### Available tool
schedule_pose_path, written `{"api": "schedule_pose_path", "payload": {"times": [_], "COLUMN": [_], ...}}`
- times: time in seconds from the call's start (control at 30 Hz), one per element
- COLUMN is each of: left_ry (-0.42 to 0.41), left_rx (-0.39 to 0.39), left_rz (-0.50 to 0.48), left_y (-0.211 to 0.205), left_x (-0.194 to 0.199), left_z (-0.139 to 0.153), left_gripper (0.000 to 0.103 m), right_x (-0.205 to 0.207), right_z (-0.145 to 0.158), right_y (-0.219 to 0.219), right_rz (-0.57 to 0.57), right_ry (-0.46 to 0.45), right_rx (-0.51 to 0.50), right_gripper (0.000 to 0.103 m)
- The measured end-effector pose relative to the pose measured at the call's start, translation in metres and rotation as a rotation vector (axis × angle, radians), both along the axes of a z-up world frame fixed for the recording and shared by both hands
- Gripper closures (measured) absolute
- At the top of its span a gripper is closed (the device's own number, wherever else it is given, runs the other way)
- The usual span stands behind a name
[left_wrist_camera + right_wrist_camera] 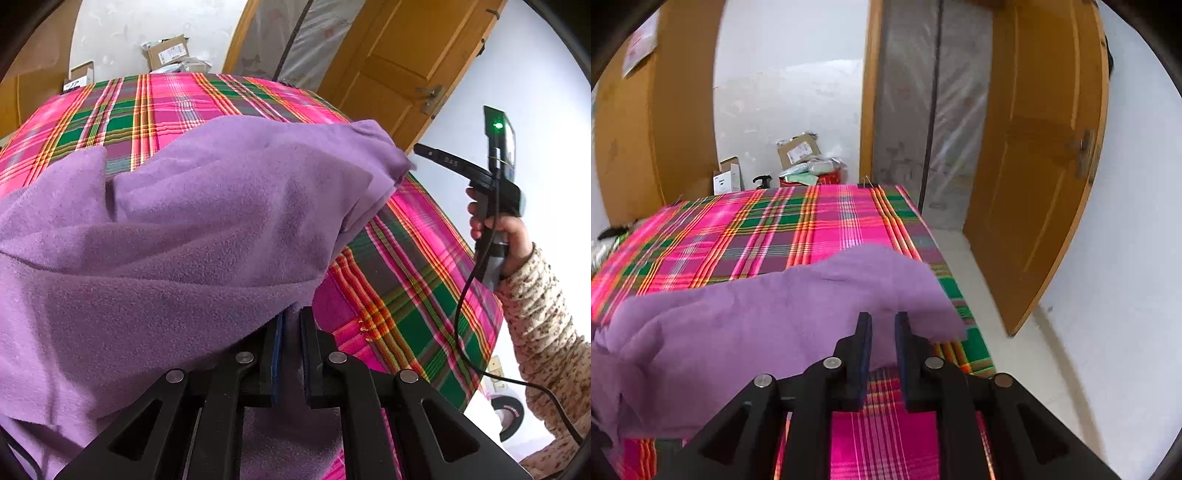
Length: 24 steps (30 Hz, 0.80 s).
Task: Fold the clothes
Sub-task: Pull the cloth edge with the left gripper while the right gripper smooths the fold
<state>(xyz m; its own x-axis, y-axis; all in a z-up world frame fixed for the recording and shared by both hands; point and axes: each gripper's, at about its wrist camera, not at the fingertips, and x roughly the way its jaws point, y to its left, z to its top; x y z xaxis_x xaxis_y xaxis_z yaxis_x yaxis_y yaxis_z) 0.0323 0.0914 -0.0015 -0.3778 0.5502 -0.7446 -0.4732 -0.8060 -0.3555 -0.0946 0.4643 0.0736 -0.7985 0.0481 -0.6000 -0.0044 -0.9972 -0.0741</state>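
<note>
Purple fleece garment (166, 229), one; left tool (291, 321) clamps it.

White walls (790, 92), open wooden door (1034, 166), plaid-covered table (812, 221), cardboard boxes (798, 151) behind

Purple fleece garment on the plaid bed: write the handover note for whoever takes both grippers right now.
Left gripper: shut on the near edge of the purple fleece garment, holding it raised.
Right gripper: jaws apart, nothing pinched; the fleece's right corner lies just beyond its tips. In the left wrist view it is off the bed's right side, in the person's hand.
Garment: bunched and creased over the pink and green plaid bedcover, right corner near the bed's right edge.
Done: one edge gathered; no neat fold shows.
Left: regrip the right corner, spread the fleece flat, then fold it.
</note>
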Motion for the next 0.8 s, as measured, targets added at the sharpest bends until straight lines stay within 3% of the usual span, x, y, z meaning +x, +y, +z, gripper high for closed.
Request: {"api": "schedule_pose_path", "payload": {"times": [0.07,0.2,0.37,0.53,0.73,0.8], "left_ry": [0.001,0.01,0.018,0.017,0.005,0.006], "left_rx": [-0.013,-0.03,-0.038,-0.038,-0.001,-0.005], "left_rz": [-0.002,-0.022,-0.034,-0.028,-0.025,-0.019], "left_y": [0.002,0.003,0.001,0.002,-0.002,-0.002], "left_x": [0.001,0.006,0.01,0.009,0.007,0.007], "left_z": [-0.001,0.0,0.002,0.002,0.001,0.0], "left_gripper": [0.088,0.083,0.081,0.081,0.083,0.088], "right_x": [0.006,0.013,0.027,0.047,0.05,0.043], "right_z": [0.0,-0.012,-0.026,-0.027,-0.039,-0.038], "right_y": [-0.006,-0.022,-0.058,-0.111,-0.154,-0.159], "right_rz": [0.045,0.154,0.383,0.609,0.671,0.655], "right_ry": [-0.022,-0.108,-0.174,-0.184,-0.207,-0.2], "right_rx": [-0.037,-0.125,-0.18,-0.139,-0.019,0.002], "right_gripper": [0.073,0.073,0.072,0.066,0.065,0.084]}}
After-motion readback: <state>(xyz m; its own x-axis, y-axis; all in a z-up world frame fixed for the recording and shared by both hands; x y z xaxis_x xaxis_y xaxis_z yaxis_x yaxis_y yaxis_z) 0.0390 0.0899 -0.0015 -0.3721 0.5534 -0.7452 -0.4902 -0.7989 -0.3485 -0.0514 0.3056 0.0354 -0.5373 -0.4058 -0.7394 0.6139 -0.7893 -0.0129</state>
